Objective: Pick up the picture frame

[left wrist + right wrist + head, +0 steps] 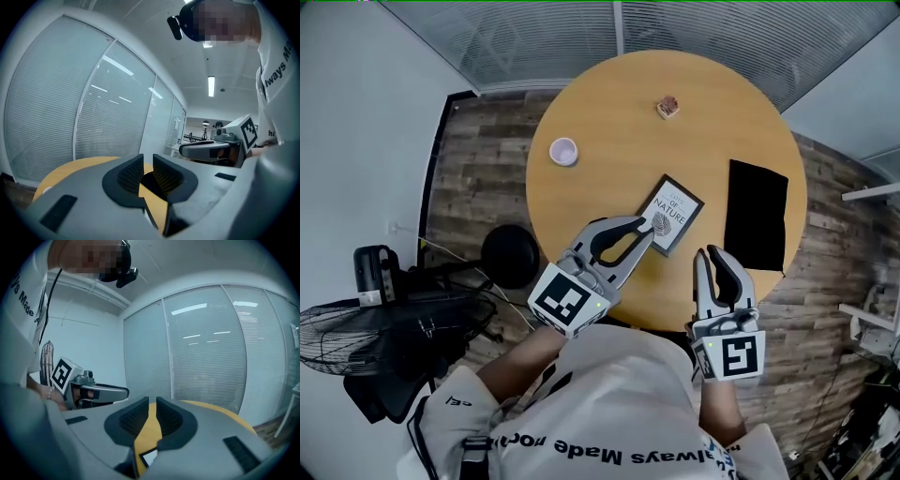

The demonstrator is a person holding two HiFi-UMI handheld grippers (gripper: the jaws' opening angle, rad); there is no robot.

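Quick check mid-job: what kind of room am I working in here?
Probably an office meeting room: glass partition walls with blinds, a round wooden table, and strip lights in the ceiling.

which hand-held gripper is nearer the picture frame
The left hand-held gripper: its tips are at the picture frame's near edge, while the right hand-held gripper sits apart over bare table.
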